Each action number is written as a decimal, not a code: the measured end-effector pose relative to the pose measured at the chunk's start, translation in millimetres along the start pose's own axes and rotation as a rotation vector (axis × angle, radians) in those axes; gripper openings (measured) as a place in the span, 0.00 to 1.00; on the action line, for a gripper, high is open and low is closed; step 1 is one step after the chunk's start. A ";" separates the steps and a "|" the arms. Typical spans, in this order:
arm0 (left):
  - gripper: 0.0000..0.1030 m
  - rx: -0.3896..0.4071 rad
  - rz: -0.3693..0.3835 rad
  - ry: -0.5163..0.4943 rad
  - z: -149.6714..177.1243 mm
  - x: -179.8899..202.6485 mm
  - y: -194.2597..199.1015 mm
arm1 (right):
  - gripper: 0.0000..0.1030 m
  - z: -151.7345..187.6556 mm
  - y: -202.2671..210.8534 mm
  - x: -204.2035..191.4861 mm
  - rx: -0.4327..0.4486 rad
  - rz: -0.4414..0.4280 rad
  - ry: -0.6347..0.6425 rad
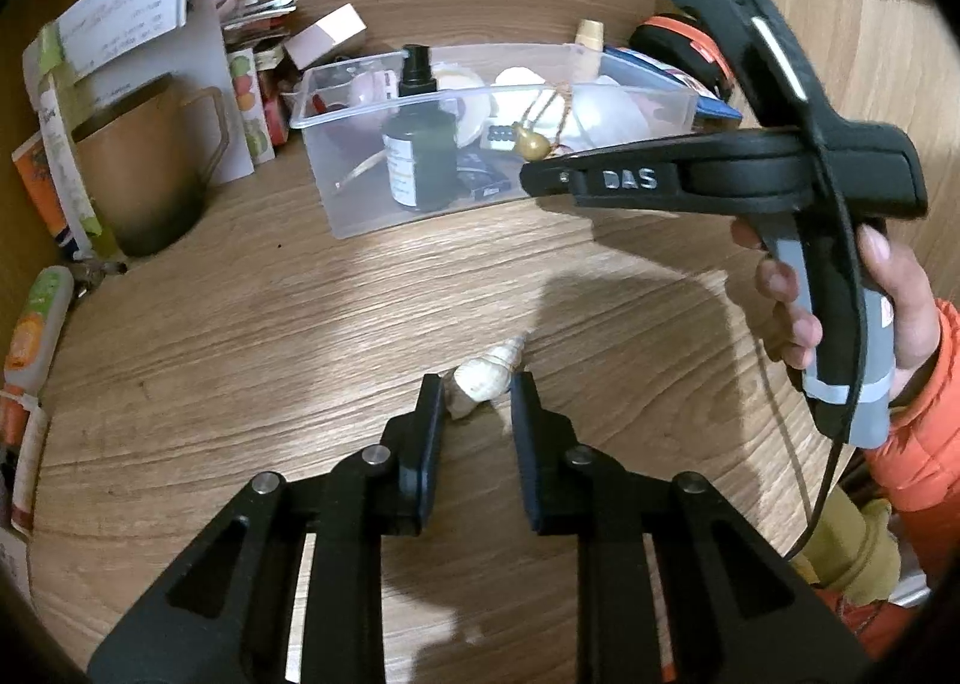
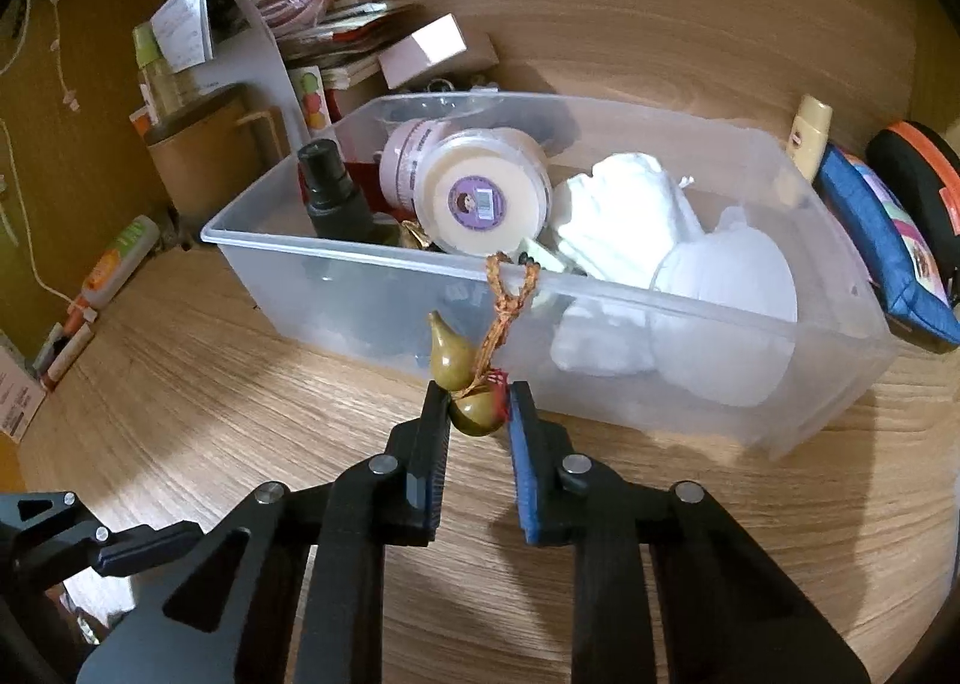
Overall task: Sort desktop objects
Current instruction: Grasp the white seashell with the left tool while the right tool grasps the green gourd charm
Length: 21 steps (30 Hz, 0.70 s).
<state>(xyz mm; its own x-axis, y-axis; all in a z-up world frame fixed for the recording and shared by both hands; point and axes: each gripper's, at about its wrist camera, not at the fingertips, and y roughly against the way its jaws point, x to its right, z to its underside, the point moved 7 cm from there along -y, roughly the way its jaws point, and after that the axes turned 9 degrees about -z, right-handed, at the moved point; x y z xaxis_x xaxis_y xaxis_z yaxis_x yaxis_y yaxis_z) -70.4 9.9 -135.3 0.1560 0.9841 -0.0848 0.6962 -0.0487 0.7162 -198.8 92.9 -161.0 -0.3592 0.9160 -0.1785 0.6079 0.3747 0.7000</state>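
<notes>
My left gripper (image 1: 477,393) is shut on a cream spiral seashell (image 1: 487,373), low over the wooden desk. My right gripper (image 2: 478,405) is shut on a small olive-green gourd ornament (image 2: 465,384) with a braided orange cord (image 2: 507,294), held just in front of the near wall of the clear plastic bin (image 2: 384,258). In the left wrist view the right gripper (image 1: 531,174) holds the gourd (image 1: 531,144) at the bin (image 1: 336,204). The bin holds a dark spray bottle (image 2: 333,192), a round cream tub (image 2: 480,198) and white items (image 2: 720,288).
A brown mug (image 1: 141,168) stands at the left, with papers and small boxes (image 1: 132,12) behind it. An orange-green tube (image 1: 33,330) lies at the far left. A blue pouch (image 2: 882,240), a black-orange case (image 2: 924,186) and a small cream bottle (image 2: 810,135) sit right of the bin.
</notes>
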 end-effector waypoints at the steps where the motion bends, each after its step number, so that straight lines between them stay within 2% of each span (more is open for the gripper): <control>1: 0.19 -0.002 0.007 0.011 -0.4 -1.8 0.3 | 0.17 0.6 0.8 -0.6 0.002 0.001 0.004; 2: 0.08 -0.004 0.019 0.023 -1.2 -3.8 0.5 | 0.17 1.0 1.5 -1.6 0.002 -0.002 0.010; 3: 0.06 -0.011 0.029 0.032 -1.6 -5.4 0.2 | 0.17 1.5 2.6 -3.5 0.003 -0.008 0.020; 9: 0.06 -0.010 0.017 0.059 -3.4 -16.6 -0.8 | 0.17 0.4 14.6 -9.4 0.022 -0.035 0.047; 12: 0.06 -0.007 0.059 0.076 -4.6 -15.6 2.1 | 0.17 -2.3 20.5 -9.9 0.034 -0.032 0.062; 19: 0.10 -0.008 0.066 0.027 -10.5 -3.2 -2.4 | 0.17 -6.1 25.1 -4.8 0.042 -0.048 0.051; 21: 0.17 -0.017 0.065 0.005 -11.6 2.2 -7.8 | 0.17 -5.8 25.7 -2.9 0.040 -0.049 0.050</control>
<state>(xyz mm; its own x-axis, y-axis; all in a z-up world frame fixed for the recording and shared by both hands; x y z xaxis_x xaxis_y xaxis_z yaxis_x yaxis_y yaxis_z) -83.6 14.4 -133.0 0.1972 0.9797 -0.0347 0.6728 -0.1095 0.7317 -186.3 99.0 -138.4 -0.4235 0.8886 -0.1764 0.6165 0.4253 0.6626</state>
